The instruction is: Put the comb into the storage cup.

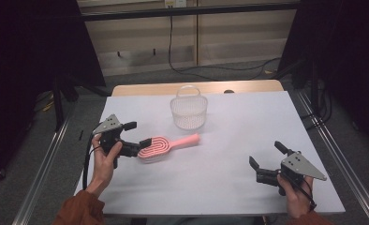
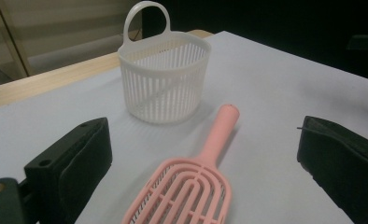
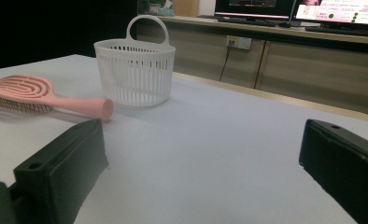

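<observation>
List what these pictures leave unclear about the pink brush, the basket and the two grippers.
- Pink brush: left gripper view, the head's near end is cut off by the bottom edge.
- Brush bristles: high view, under the head, too small to make out.
- White basket: high view, contents blurred behind the slats.
- Left gripper: high view, whether its fingers touch the brush is too small to tell.
- Right gripper: right gripper view, both fingers cut off by the edges.

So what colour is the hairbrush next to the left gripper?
Pink, head and handle alike. The hairbrush shows best in the left gripper view.

Two black hand-held grippers, left (image 1: 136, 137) and right (image 1: 266, 161), each topped by a grey triangular plate; rust-orange sleeves (image 1: 79, 208) are worn.
</observation>
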### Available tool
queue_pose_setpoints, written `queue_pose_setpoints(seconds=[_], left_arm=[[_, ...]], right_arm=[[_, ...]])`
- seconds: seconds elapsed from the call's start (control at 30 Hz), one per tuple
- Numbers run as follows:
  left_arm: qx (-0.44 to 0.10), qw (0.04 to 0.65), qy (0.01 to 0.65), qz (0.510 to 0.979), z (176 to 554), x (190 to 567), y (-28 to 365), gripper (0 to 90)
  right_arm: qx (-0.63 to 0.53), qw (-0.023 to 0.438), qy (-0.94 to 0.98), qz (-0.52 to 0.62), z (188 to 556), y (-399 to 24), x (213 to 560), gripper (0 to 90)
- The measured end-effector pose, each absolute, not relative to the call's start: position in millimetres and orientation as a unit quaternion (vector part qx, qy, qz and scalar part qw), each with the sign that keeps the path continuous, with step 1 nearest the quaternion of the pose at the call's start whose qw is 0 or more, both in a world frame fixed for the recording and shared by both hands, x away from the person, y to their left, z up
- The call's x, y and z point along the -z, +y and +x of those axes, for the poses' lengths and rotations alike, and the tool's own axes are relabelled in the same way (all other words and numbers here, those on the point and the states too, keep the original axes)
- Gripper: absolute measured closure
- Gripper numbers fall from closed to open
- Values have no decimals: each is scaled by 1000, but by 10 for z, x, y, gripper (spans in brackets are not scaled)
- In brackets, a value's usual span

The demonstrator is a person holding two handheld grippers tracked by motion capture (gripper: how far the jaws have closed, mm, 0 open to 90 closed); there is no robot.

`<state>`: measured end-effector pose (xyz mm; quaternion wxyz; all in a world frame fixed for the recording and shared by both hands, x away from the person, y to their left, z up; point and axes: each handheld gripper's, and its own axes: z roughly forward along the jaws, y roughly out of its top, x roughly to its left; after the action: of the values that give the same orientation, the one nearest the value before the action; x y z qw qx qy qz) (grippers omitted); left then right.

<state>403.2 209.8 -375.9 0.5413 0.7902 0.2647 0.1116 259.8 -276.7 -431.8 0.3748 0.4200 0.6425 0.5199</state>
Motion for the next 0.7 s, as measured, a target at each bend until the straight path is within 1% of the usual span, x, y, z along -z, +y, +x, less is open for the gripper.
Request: queue_pose_setpoints(seconds=[0.1, 0.17, 0.27, 0.4, 0.43, 0.53, 0.6, 0.63, 0.7], left_arm=[[-103, 526, 248, 807, 4085, 3736, 2056, 49], [-114, 508, 234, 821, 4099, 3718, 2017, 57], [-89, 494, 220, 837, 4140, 3711, 1966, 57], [-110, 486, 219, 839, 4193, 3715, 1942, 56], [-101, 484, 219, 841, 4218, 3715, 1943, 55], [-102, 458, 212, 857, 4298, 3712, 1925, 47], [-97, 458, 215, 857, 4328, 3716, 1929, 48], [-83, 463, 227, 853, 4371, 3729, 1941, 50], [-74, 466, 235, 850, 4385, 3735, 1955, 51]], right_arm=[[-521, 375, 642, 418, 2596, -2768, 4316, 0], [-521, 375, 643, 419, 2598, -2766, 4316, 0], [-521, 374, 644, 418, 2599, -2762, 4317, 0], [-521, 375, 644, 416, 2598, -2765, 4316, 0], [-521, 375, 644, 416, 2597, -2764, 4316, 0], [-521, 374, 645, 416, 2600, -2762, 4317, 0], [-522, 374, 645, 415, 2603, -2761, 4318, 0], [-520, 374, 646, 415, 2602, -2761, 4318, 0], [-520, 374, 647, 413, 2598, -2761, 4317, 0]])
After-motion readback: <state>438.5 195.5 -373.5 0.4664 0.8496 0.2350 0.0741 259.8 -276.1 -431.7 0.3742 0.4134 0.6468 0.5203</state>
